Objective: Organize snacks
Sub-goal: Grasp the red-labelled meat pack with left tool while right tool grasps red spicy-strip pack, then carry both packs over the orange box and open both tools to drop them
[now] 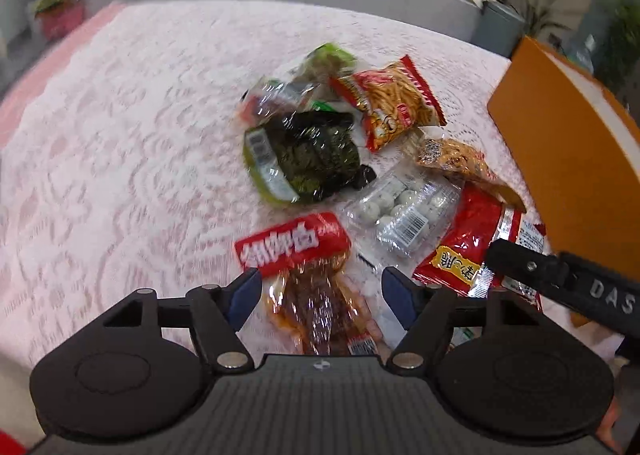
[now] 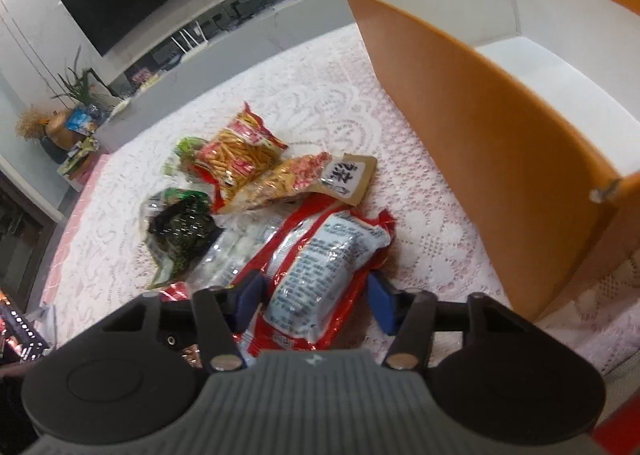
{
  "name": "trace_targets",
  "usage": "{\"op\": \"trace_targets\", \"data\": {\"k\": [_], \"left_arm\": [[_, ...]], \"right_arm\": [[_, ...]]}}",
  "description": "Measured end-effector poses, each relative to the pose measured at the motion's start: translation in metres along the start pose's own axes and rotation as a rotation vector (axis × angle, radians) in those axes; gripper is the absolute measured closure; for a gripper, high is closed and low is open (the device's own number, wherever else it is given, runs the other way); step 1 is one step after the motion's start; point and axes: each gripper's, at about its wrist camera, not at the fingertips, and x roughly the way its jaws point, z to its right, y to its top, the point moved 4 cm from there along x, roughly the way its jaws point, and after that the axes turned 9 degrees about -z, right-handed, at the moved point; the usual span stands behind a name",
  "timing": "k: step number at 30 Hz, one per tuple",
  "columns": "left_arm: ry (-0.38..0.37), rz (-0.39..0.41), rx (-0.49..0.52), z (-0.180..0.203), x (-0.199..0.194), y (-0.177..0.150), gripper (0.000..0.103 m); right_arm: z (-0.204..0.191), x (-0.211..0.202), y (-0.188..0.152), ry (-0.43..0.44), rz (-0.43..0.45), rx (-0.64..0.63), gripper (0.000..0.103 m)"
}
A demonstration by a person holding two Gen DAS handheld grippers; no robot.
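A tabletop (image 1: 120,135) covered in pink-and-white lace fills most of both views. Standing on it is a large orange box (image 2: 480,135) with a white inside; the part of its floor that shows holds nothing, so the sorting looks barely begun.

All the snacks lie in one loose heap on the lace just beside the box's long outer wall. Nearest the box is a big red packet with a printed white panel (image 2: 320,263). The right tool (image 2: 316,297) has its blue pads spread, one on either side of this packet's near end, not visibly pinching it. Farther from the box lies a red-topped clear pack of brown strips (image 1: 308,275); the left tool (image 1: 320,291) is spread around its lower half in the same way.

Deeper in the heap, away from the box, sit a dark seaweed pack (image 1: 312,155), a clear tray of white balls (image 1: 396,207), a red bag of stick snacks (image 1: 392,103), a tan crinkled bag (image 1: 456,163) and a green packet (image 1: 328,59).

By my reckoning, every packet in sight has yet to go into the box.
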Motion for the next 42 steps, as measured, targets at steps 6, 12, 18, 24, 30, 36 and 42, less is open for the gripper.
{"op": "trace_targets", "data": {"k": [6, 12, 18, 24, 30, 36, 42], "left_arm": [[0.0, -0.035, 0.017, 0.008, 0.005, -0.013, 0.02], [0.107, -0.002, 0.108, 0.023, 0.013, -0.018, 0.008], [0.1, -0.012, 0.046, 0.01, 0.007, -0.016, 0.017], [0.149, -0.045, 0.036, 0.008, 0.005, -0.018, 0.013], [0.167, -0.046, 0.05, 0.009, 0.006, -0.02, 0.017], [0.152, -0.017, 0.028, 0.006, 0.001, -0.019, 0.034], [0.065, 0.01, -0.053, -0.004, -0.007, -0.016, 0.035]], "right_arm": [[0.006, -0.026, -0.004, 0.025, 0.032, 0.0, 0.066], [0.016, -0.024, -0.012, -0.053, -0.025, 0.026, 0.061], [0.025, -0.011, -0.007, -0.014, -0.072, 0.101, 0.03], [0.021, 0.003, -0.005, -0.033, -0.076, 0.109, 0.011], [-0.002, 0.013, -0.011, -0.139, -0.094, -0.068, 0.011], [-0.006, 0.012, -0.015, -0.151, -0.095, -0.124, 0.025], [-0.009, 0.003, -0.019, -0.105, -0.086, -0.139, 0.027]]}}
